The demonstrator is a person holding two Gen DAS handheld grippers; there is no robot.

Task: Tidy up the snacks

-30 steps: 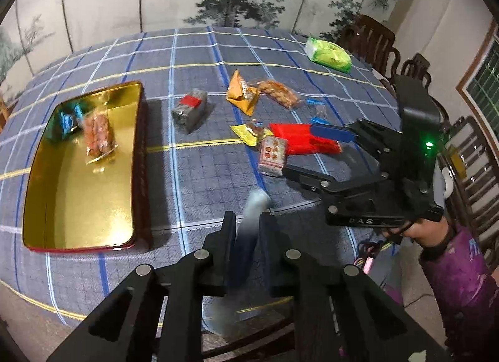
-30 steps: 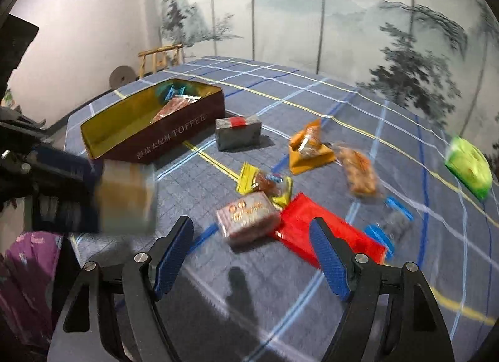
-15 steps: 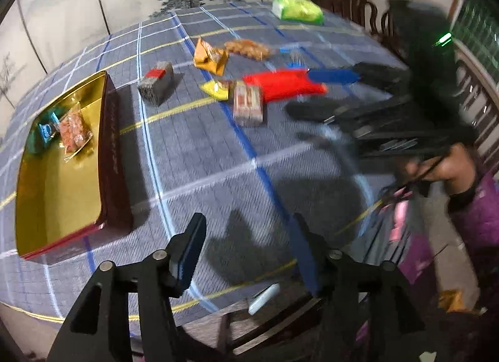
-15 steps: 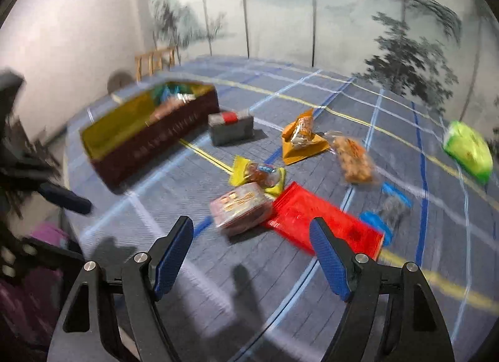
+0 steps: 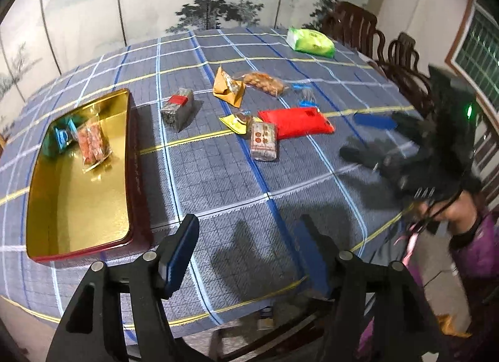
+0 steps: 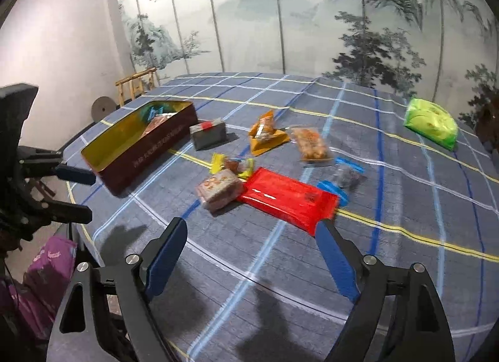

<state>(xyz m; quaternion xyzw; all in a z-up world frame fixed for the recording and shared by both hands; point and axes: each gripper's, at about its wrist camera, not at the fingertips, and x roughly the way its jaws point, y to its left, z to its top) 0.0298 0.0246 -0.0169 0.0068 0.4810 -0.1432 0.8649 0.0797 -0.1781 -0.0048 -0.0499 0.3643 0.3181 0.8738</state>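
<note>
Both sets of tongs hang over the near edge of the counter (image 5: 218,174), which wears a blue checked cloth, and neither has anything between its jaws. The left tongs (image 5: 249,252) stand partly apart and are opening; the gold-lined toffee tin (image 5: 131,174) lies just ahead to their left, with an orange snack pack (image 5: 93,143) and a teal packet (image 5: 60,139) at its far end. The right tongs (image 6: 249,256) stand wide and are opening too. Just ahead of them lie the red packet (image 6: 287,196) and, touching its left end, a small pinkish wrapped cake (image 6: 218,188). Farther off sit a yellow candy (image 6: 232,163), a grey block with a red band (image 6: 207,134), an orange pyramid pack (image 6: 265,132) and a clear nut bag (image 6: 310,143). A green pack (image 6: 432,121) lies well apart at the far right.
</note>
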